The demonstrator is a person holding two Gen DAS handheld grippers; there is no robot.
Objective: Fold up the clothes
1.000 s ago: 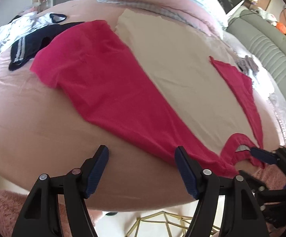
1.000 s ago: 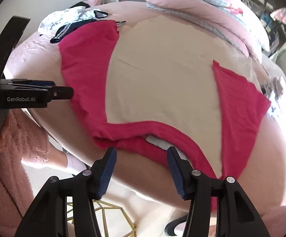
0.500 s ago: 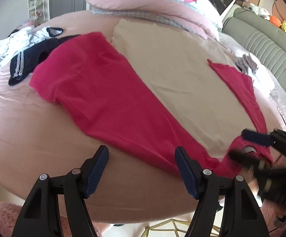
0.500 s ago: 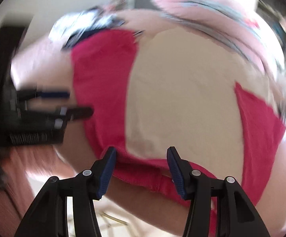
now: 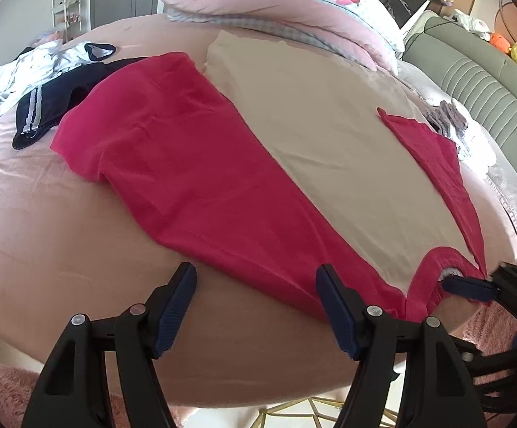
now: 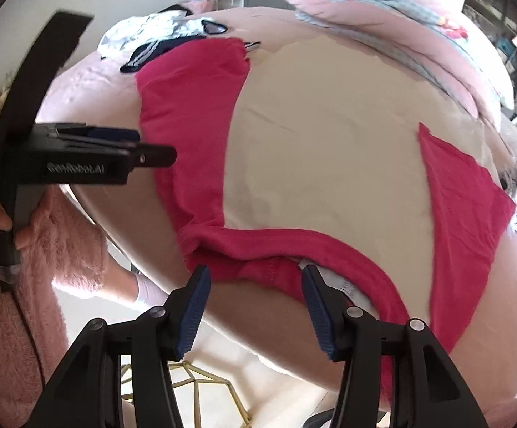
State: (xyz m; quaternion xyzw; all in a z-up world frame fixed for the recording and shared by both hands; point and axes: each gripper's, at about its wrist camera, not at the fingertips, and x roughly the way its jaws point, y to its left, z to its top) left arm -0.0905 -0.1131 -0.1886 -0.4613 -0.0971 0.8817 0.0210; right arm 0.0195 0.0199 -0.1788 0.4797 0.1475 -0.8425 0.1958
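A: Shirt (image 5: pixel 194 164)?
B: Red with cream front, flat on bed (image 5: pixel 26 235), collar at near edge.
A: Left hand-held gripper (image 5: pixel 254 306)?
B: Wide open, empty, near shirt's shoulder.
A: Right hand-held gripper (image 6: pixel 254 306)?
B: Wide open, at the collar, gripping nothing.

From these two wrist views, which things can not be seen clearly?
- Front of the shirt: it lies face down under a cream panel, both views.
- Label at the collar: too small to read, partly behind the right claw.
- Left claw in the right wrist view: blurred, seen side-on; its opening shows only in its own view.
- Dark garment: bunched at the far edge, its type is unclear.
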